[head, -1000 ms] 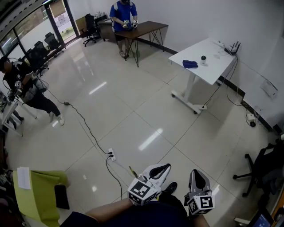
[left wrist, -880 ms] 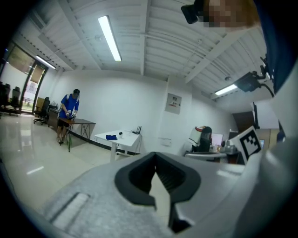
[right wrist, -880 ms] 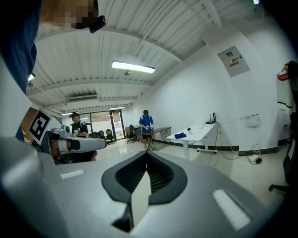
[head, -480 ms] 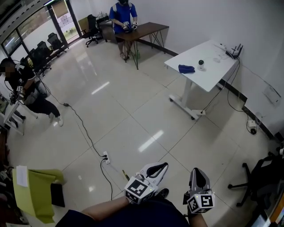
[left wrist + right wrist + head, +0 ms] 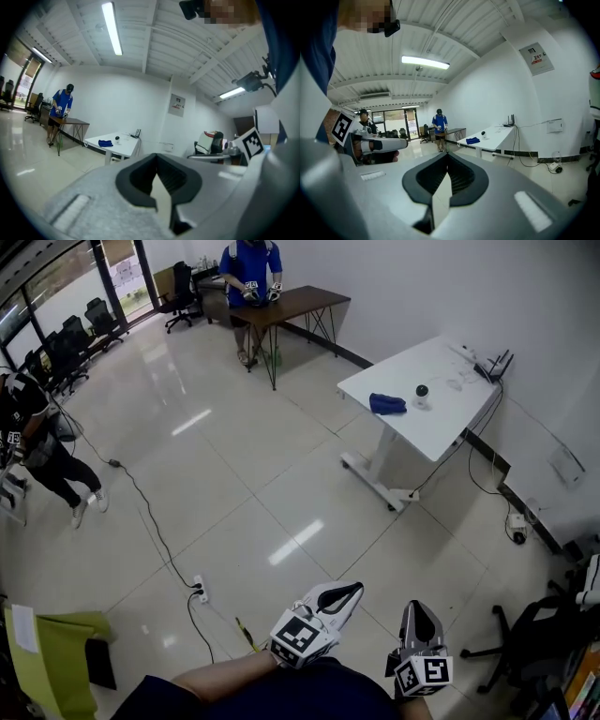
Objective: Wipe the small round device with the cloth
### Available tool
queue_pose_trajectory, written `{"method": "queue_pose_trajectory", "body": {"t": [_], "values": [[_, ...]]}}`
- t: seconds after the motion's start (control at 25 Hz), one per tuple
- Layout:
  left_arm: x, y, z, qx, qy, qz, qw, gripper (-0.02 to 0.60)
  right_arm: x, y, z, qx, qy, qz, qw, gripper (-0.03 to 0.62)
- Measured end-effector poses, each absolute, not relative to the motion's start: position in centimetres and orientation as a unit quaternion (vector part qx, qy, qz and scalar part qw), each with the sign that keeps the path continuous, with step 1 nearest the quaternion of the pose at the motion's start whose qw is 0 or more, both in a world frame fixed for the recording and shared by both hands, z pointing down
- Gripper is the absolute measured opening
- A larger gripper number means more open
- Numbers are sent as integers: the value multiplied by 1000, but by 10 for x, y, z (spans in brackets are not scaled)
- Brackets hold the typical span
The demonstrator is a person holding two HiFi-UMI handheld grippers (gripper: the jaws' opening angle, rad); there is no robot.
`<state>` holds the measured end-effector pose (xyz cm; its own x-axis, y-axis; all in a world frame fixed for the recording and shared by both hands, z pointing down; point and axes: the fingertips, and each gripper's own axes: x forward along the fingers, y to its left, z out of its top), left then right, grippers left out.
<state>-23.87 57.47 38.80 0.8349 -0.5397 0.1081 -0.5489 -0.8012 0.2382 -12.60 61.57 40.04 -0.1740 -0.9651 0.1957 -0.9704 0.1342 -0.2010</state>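
A white desk (image 5: 441, 418) stands far ahead against the wall. On it lie a blue cloth (image 5: 387, 404) and, to its right, a small round device (image 5: 422, 390) with a dark head. In the left gripper view the cloth (image 5: 105, 143) and device (image 5: 117, 138) show tiny on the desk; the right gripper view shows the cloth (image 5: 472, 140) and device (image 5: 483, 133) too. My left gripper (image 5: 349, 591) and right gripper (image 5: 419, 612) are held low at the bottom of the head view, both shut and empty, several metres from the desk.
A black cable runs over the glossy tile floor to a socket (image 5: 199, 588). A person in blue stands at a dark table (image 5: 295, 304) at the back. Another person (image 5: 37, 442) is at the left. An office chair (image 5: 539, 638) sits at the right, and a router (image 5: 494, 367) on the desk.
Both grippers have travelled forward across the floor with me; the desk, cloth and device have drawn nearer and lower in the head view. The jaws stayed shut.
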Motion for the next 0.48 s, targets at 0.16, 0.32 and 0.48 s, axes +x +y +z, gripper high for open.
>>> {"method": "queue_pose_trajectory", "body": {"t": [0.16,0.32,0.48], "values": [[-245,521,382,953,-273,-3,129,3,-134,565,395,647,-751,126,34,11],[-259,479,388,951,-269,-6,151,2,-150,523,390,641,-756,114,59,11],[-265,445,398,946,-277,-2,167,3,-154,489,396,636,-759,126,64,11]]}}
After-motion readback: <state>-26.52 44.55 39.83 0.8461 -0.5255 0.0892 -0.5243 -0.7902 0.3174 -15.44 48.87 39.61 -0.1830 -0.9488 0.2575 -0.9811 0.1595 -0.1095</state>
